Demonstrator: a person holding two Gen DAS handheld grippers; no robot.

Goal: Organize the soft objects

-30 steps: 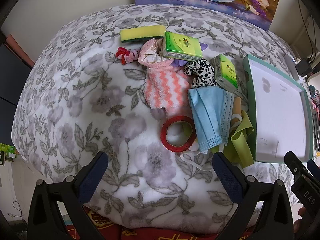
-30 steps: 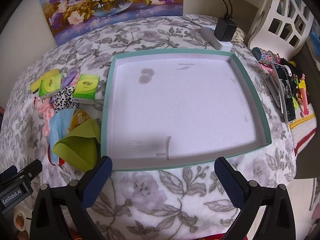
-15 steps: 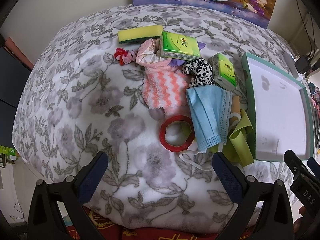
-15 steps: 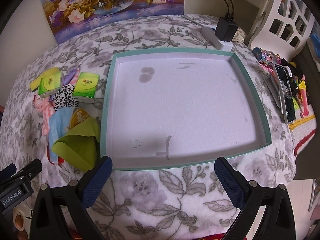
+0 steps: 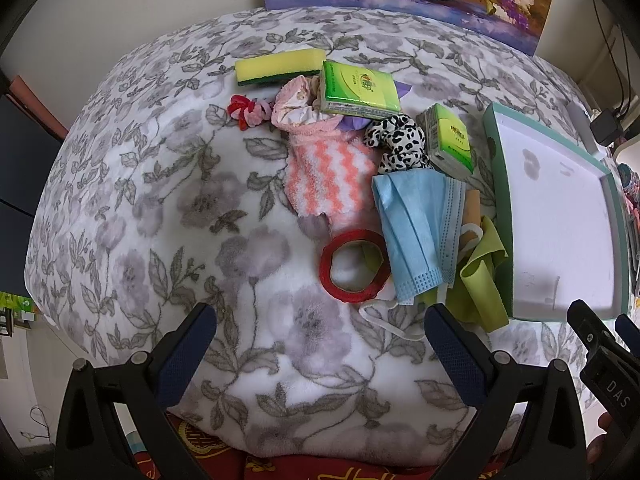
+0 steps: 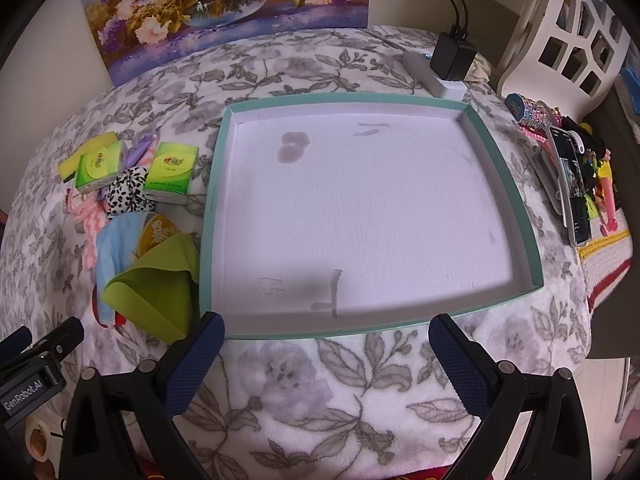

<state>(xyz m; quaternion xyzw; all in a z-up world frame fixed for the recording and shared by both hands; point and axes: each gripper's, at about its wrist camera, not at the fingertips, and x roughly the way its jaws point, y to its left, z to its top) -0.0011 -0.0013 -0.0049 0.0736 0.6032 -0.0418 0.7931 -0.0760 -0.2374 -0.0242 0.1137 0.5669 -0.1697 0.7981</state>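
Observation:
A pile of soft things lies on the floral blanket: a pink striped sock (image 5: 328,180), a blue face mask (image 5: 416,228), a green cloth (image 5: 480,276), a spotted scrunchie (image 5: 396,140), a red ring (image 5: 354,266), a yellow sponge (image 5: 280,65), two green tissue packs (image 5: 360,88) and red and pink hair ties (image 5: 248,110). A teal-edged white tray (image 6: 532,248) lies empty to the pile's right. My left gripper (image 5: 320,354) is open, short of the red ring. My right gripper (image 6: 326,360) is open at the tray's near edge.
A flower painting (image 6: 224,12) leans on the back wall. A power strip with a black adapter (image 6: 452,60) lies behind the tray. A phone (image 6: 572,188) and small colourful items lie right of the tray. The blanket (image 5: 160,208) drops away at left and front.
The left gripper's view has shifted slightly, with the pile drifting a little left and down. The right gripper's view has barely moved. Both grippers stay open.

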